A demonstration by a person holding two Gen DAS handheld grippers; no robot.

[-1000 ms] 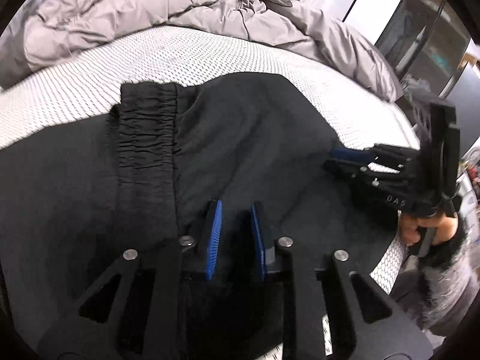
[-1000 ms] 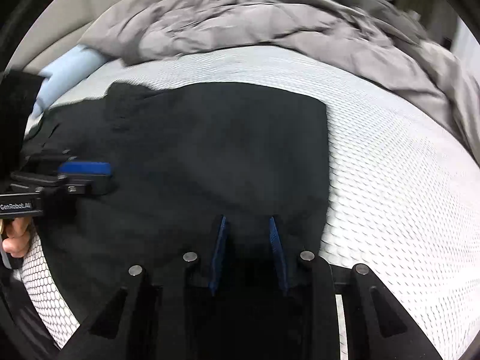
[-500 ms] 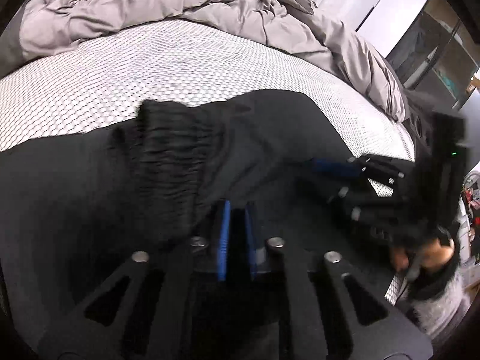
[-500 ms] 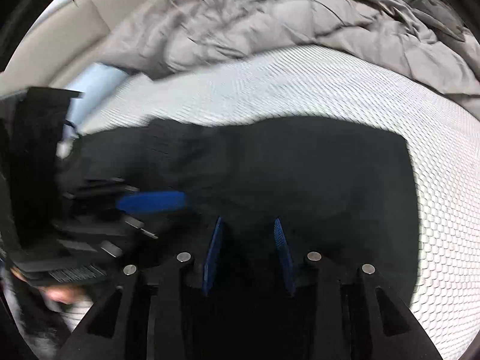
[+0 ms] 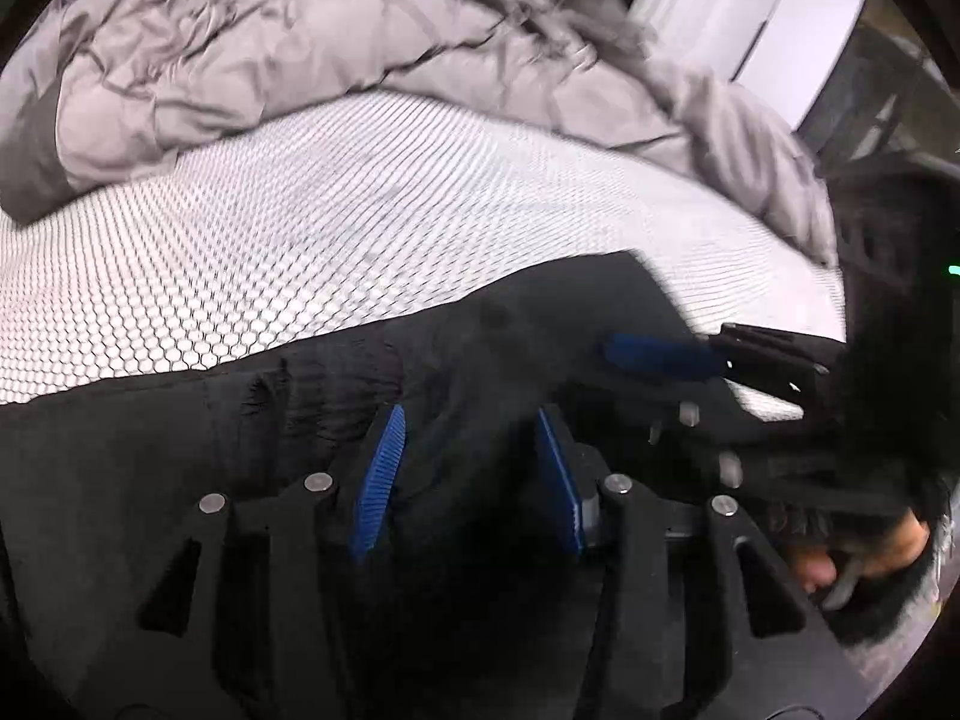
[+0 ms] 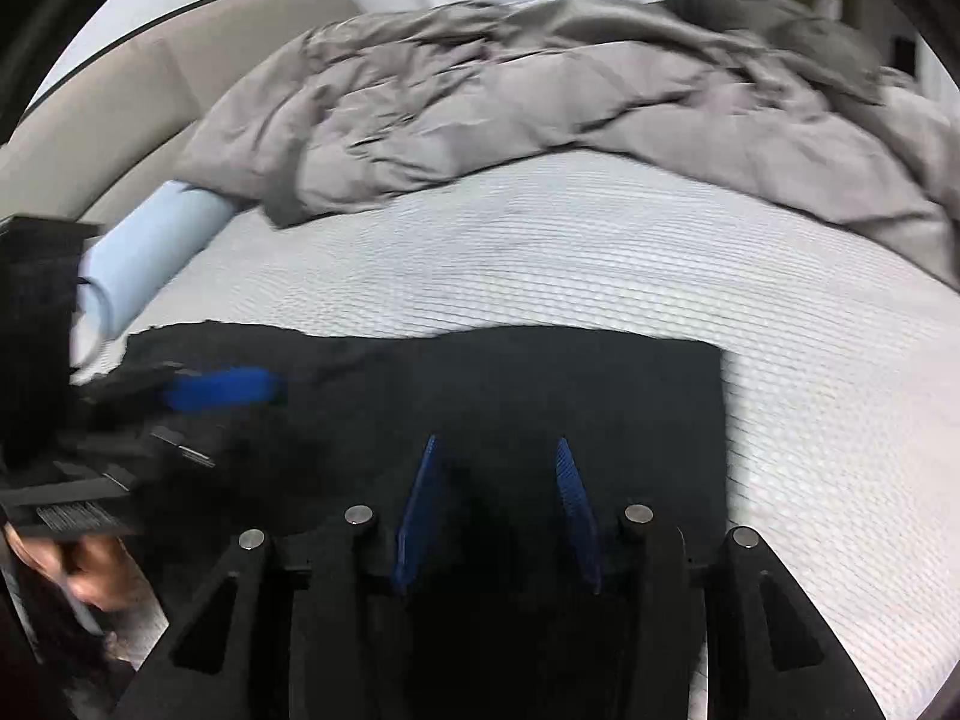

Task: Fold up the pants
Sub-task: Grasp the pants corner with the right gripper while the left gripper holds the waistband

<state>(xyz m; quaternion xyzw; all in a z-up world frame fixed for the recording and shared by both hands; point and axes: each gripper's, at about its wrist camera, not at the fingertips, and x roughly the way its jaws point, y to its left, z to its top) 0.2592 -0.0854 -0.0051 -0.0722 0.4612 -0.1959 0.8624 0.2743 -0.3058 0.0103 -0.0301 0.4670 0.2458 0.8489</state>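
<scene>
Black pants (image 5: 510, 324) lie folded on the white mesh mattress (image 5: 300, 228), filling the near part of both views (image 6: 540, 384). The elastic waistband (image 5: 312, 396) is just beyond my left fingers. My left gripper (image 5: 468, 420) is open over the black cloth, nothing between its blue pads. My right gripper (image 6: 498, 450) is open too, low over the pants near their right edge. Each gripper shows in the other's view, the right one (image 5: 666, 354) and the left one (image 6: 222, 387).
A rumpled grey duvet (image 6: 570, 96) is heaped along the far side of the bed. A light blue pillow roll (image 6: 150, 246) lies at the left by the beige headboard (image 6: 108, 102). White cabinets and dark shelving (image 5: 750, 12) stand beyond the bed.
My left gripper closed on the waistband area half a second ago and has opened wide again. Both grippers have drawn back toward the near edge, so more bare mattress shows beyond the pants.
</scene>
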